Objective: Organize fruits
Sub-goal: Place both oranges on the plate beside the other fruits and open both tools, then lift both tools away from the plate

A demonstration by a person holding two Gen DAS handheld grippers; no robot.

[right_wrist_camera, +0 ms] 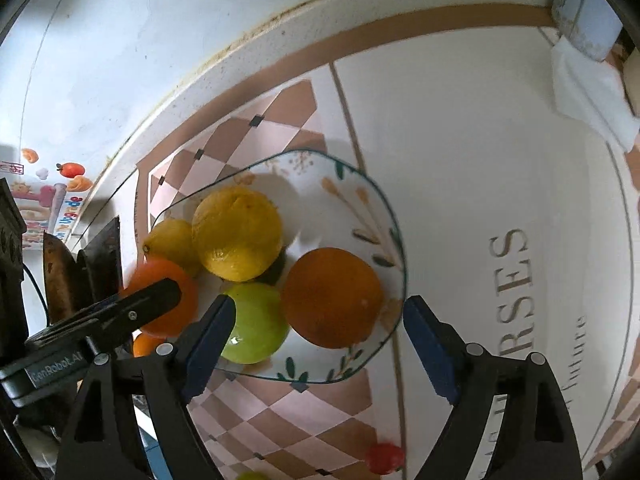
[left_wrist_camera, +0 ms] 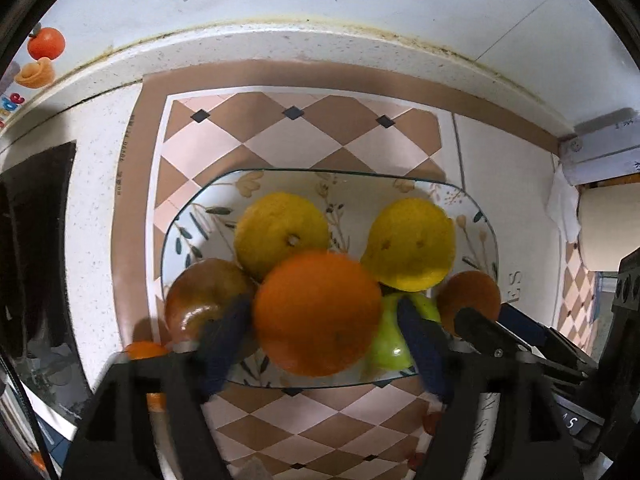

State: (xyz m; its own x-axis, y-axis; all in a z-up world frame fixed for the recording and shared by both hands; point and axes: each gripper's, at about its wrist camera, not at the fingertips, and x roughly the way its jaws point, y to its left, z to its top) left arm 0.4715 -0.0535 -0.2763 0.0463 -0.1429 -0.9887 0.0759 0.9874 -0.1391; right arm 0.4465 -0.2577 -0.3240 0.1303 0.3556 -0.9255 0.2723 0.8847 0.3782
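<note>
Both grippers, left [left_wrist_camera: 322,344] and right [right_wrist_camera: 316,344], gape wide, holding nothing, above fruit-filled plate [right_wrist_camera: 360,188]

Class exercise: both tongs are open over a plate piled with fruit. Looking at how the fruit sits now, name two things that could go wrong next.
1. The bright orange looks perched on the other fruit; it may roll off the plate.
2. The dark orange lies near the plate's rim beside the green apple; a nudge from the right tongs could push it over.
</note>
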